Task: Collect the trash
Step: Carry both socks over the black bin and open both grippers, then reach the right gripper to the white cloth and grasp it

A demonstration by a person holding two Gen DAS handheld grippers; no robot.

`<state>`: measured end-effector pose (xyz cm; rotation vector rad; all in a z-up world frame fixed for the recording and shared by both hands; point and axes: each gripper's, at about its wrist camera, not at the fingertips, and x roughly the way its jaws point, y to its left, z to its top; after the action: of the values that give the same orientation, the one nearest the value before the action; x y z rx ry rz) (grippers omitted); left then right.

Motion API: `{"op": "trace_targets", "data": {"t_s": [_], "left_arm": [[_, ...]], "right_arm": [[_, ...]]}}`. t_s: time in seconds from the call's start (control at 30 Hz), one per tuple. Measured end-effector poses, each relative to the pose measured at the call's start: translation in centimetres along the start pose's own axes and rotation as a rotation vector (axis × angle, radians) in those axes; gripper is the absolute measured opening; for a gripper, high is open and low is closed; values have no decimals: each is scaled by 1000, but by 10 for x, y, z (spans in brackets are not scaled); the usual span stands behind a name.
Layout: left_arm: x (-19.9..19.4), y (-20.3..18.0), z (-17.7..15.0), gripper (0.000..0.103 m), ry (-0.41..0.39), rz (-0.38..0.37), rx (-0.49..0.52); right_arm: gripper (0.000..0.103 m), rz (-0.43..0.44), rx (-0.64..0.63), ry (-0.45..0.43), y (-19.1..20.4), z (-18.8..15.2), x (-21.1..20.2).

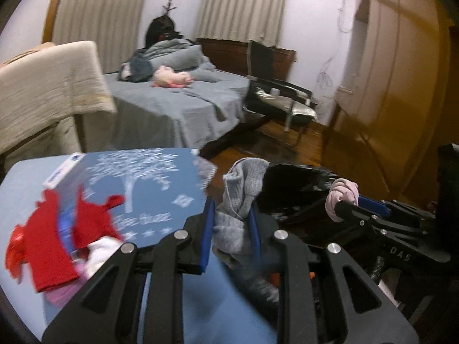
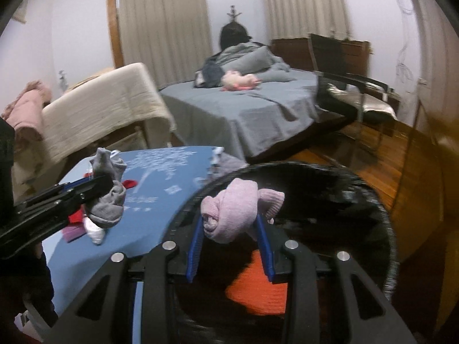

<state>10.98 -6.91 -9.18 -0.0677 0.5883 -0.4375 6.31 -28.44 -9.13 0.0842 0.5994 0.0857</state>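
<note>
Between the left tongs (image 1: 231, 223), a grey sock (image 1: 239, 197) (crumpled); limp.

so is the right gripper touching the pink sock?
Touching. The right wrist view shows the pink sock wedged between the right gripper pads, both blue pads pressing its sides, over the black bin.

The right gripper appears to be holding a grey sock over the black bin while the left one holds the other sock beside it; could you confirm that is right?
Not quite: the right gripper is shut on a pink sock, not a grey one, as the right wrist view shows. The grey sock is in the left gripper. The rest stands: pink sock over the black bin.
</note>
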Motion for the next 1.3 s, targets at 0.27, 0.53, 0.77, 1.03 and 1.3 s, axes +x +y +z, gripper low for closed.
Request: {"op": "trace_targets", "data": {"t_s": [0.27,0.53,0.77,1.03,1.3], "left_arm": [[36,-42,12,22,8,-89,28],[59,-57,15,33,37,-158,30],[51,-39,14,56,27,-119,8],[11,2,14,86,-56,48,9],[-32,60,6,89,-77,201,-24]], "right_arm": [[35,-73,41,0,-41,-5,-5],[43,-115,60,14,-59,-12,-5],[77,-140,69,-3,-62,-13,-10],[98,-124,37,-43,-32,-3,-12],[98,-13,4,-37,23,6,7]]}}
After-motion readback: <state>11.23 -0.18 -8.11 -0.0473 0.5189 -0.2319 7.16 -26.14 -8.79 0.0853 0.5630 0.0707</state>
